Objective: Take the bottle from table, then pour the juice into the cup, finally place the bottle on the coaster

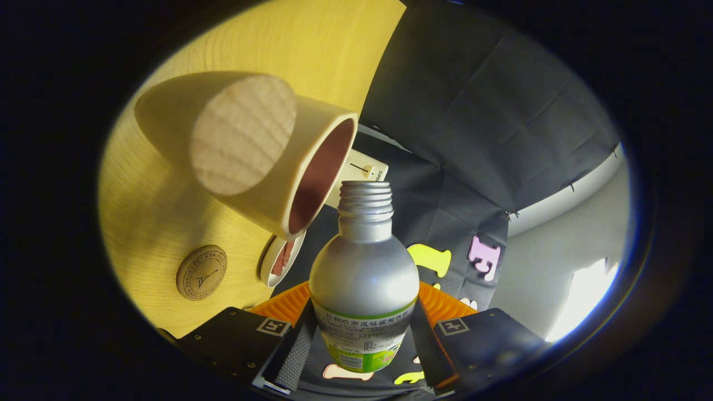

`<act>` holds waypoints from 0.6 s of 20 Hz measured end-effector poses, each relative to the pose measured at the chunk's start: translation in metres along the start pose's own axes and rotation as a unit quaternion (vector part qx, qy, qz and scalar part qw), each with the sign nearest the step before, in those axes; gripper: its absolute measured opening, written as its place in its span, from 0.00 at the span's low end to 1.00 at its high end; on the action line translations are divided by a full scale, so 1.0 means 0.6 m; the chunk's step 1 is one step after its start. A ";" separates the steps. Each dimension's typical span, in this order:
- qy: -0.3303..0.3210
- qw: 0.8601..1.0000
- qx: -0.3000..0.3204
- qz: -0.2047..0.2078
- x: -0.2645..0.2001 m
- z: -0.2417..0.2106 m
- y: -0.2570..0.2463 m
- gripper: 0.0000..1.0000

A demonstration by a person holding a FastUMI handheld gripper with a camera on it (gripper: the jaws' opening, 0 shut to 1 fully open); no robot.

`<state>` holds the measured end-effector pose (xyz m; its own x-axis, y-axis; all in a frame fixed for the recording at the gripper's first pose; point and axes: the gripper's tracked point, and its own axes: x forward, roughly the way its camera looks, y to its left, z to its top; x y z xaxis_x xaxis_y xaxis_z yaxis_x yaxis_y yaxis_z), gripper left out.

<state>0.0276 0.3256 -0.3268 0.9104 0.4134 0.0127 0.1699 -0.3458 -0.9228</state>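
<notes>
Both fingers (284,303) of the gripper (362,312) press on the lower body of the bottle (365,278), one on each side, so the jaws are pinched tight around it. Its label, with a green band and printed text, sits right between the fingers. Silver and rounded at the shoulder, the bottle narrows to a threaded neck with no cap on it, and the open mouth points away from the camera.

Just beyond that mouth, and a little to the left of it, is the cup (262,150). It is pale outside and reddish-brown inside. Its rim faces the bottle neck, and the two are near each other but not touching. A round wooden disc, the end of the cup's handle, sticks out toward the camera from its side.

Under the cup's rim lies a small white dish (281,262) with something reddish in it. Left of the dish, a round wooden coaster (201,273) with an engraved tower design lies flat on the yellow wooden table (150,206), well apart from the bottle. A white box (365,170) with a small printed mark peeks out behind the cup, close to the bottle's mouth.

Beyond all this hangs the booth's black cloth wall (479,111), creased in places, with a pale grey surface (557,250) past its edge.
</notes>
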 end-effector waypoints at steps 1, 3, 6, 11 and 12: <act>0.001 1.000 0.014 0.001 0.000 -0.003 0.001 0.81; 0.003 0.999 0.044 0.001 -0.002 -0.005 0.000 0.81; 0.006 0.996 0.087 -0.011 -0.006 -0.008 -0.009 0.81; 0.007 0.987 0.157 -0.024 -0.005 -0.021 -0.006 0.81; 0.007 0.984 0.174 -0.023 -0.005 -0.025 -0.002 0.81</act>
<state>0.0304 0.3122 -0.3200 0.9107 0.4087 0.0603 0.0732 -0.0162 -0.9972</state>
